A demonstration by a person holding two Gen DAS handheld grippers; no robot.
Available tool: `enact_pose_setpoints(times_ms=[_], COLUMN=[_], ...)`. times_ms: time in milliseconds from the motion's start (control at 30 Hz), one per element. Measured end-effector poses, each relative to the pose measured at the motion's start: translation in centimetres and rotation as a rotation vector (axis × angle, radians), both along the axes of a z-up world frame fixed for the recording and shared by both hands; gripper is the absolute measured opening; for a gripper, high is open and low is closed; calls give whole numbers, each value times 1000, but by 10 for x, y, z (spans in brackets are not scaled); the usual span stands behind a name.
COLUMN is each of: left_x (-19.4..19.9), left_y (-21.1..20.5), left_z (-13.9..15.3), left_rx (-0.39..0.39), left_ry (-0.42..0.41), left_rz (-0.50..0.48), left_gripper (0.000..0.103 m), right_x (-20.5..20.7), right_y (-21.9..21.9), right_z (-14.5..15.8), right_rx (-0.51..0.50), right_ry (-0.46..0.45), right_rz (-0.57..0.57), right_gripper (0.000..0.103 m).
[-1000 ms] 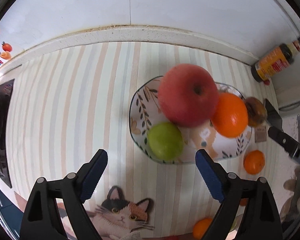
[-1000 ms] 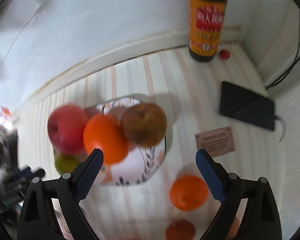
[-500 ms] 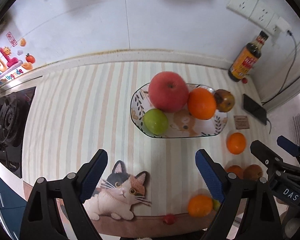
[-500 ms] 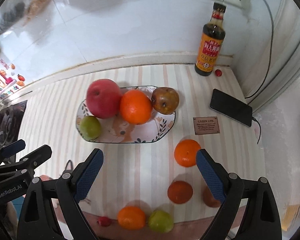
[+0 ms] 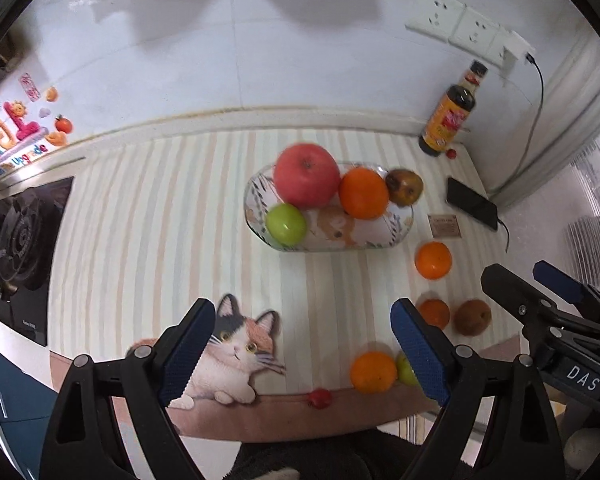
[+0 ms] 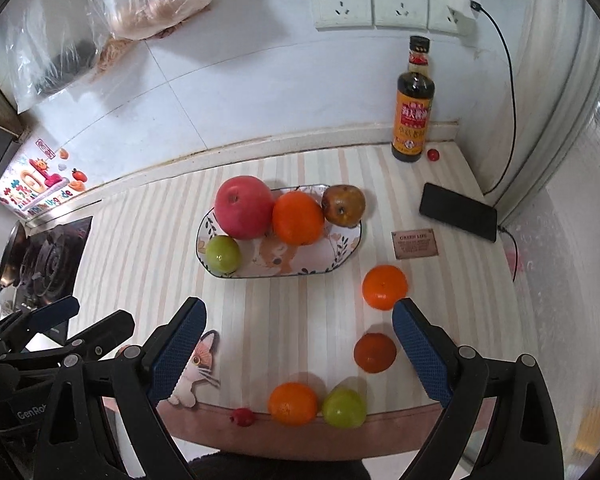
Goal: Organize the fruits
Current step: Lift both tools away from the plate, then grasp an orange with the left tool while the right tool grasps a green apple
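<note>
Red apple point(image 6: 243, 207), orange point(image 6: 298, 218), brown pear point(image 6: 343, 205), green apple point(image 6: 223, 254) on oval plate point(image 6: 342, 249), five fruits loose nearby

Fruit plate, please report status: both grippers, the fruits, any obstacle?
Left gripper open, right gripper open, both empty. Plate holds four fruits; loose orange nearest it. Nothing blocks the way.

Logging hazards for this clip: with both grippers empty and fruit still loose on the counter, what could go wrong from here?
1. The orange fruit and small green fruit lie at the counter's front edge; a nudge could roll them off.
2. The oval patterned plate already holds four fruits, with the brownish apple at its rim; adding more might dislodge it.
3. The black phone lies near the loose orange.
</note>
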State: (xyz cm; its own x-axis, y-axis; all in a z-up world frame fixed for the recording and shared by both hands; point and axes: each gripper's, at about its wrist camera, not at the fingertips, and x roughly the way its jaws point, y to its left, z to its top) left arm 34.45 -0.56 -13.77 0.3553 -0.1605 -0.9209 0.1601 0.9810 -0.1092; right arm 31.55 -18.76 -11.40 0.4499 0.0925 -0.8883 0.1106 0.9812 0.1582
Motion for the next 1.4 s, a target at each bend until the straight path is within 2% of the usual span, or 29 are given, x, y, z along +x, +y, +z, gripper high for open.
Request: enact_pose_setpoints(times_ms=[67,133,200,333,400,433,467,533,667,733,767,867,900,933,1000,1067,1200,1300,1400], left_x=[-1,-2,-2,-2,-2,0,-1,-1,-1,-1,-3,-4,-4,-5,-6,-3,13,20,21], left_y=[-3,-10,-19,-49,-63,-73,-79,-90,-100,-102,-102,-102,-102,-105,-109,-104,-88,-78,-75], left_z=[-8,-20,-33,-75,-97,-114,-126,-156,-200,-217,-223,-227,-226,-222,-217,-214,-212,-213,-217], left_rx=[-15,-5,3,-3,6,14,14,26,5,-30,-40,-110,-127,-126,-71,-40,-13,-20,-44], left_ry=[25,47,75,198,257,303,332,408,533,581,596,607,605,603,550,517,489,494,523], left_rz=[-10,-31,-57,-153,-187,-211,-223,-244,-256,-251,-243,-226,-226,-239,-254,-249,-208,-176,-156], left_gripper=[91,99,100,100,100,100,100,100,100,96,86,74,62,62,62,62,62,62,64], right_x=[-5,-10,-14,-26,-32,-36,-40,-46,-56,-60,-62,-66,-67,-69,-71,-72,-68,-61,-52], right_y=[-8,-20,-33,-65,-77,-84,-89,-97,-103,-104,-105,-106,-106,-107,-106,-103,-91,-81,-64], right_z=[-8,-22,-41,-85,-102,-110,-119,-135,-151,-157,-161,-174,-179,-185,-199,-210,-226,-235,-248], right_rx=[27,44,67,131,171,192,200,206,233,249,265,326,349,374,438,460,460,432,413], right_ry=[28,66,121,235,263,272,282,316,344,356,366,393,404,413,437,454,473,479,497], right_rz=[-14,-32,-49,-105,-132,-153,-168,-187,-209,-217,-221,-235,-238,-245,-255,-251,-221,-190,-126], right_gripper=[100,100,100,100,99,95,86,79,77,77,77,77,77,77,77,77,77,77,68])
